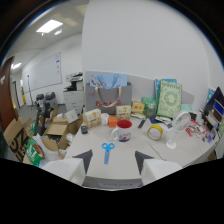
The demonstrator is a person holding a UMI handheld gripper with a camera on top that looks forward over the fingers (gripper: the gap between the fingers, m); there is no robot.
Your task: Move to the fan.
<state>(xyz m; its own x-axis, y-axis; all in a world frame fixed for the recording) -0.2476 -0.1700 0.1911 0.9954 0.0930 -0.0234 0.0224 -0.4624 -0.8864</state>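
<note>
A small white desk fan [179, 125] stands upright on the white table [155, 147], beyond and to the right of my fingers. My gripper [114, 161] is open, its two dark fingertips [85, 160] spread wide over the table's near part with nothing between them. Blue-handled scissors [107, 150] lie just ahead of the fingers, between them. A white mug with a red rim [122, 131] sits beyond the scissors. A roll of yellow tape [155, 132] lies between the mug and the fan.
A grey tote bag [107, 97], small boxes [92, 118] and a green box [169, 100] line the table's far side. Cardboard boxes [55, 131] sit on the floor at left. A monitor [216, 107] and clutter stand past the fan.
</note>
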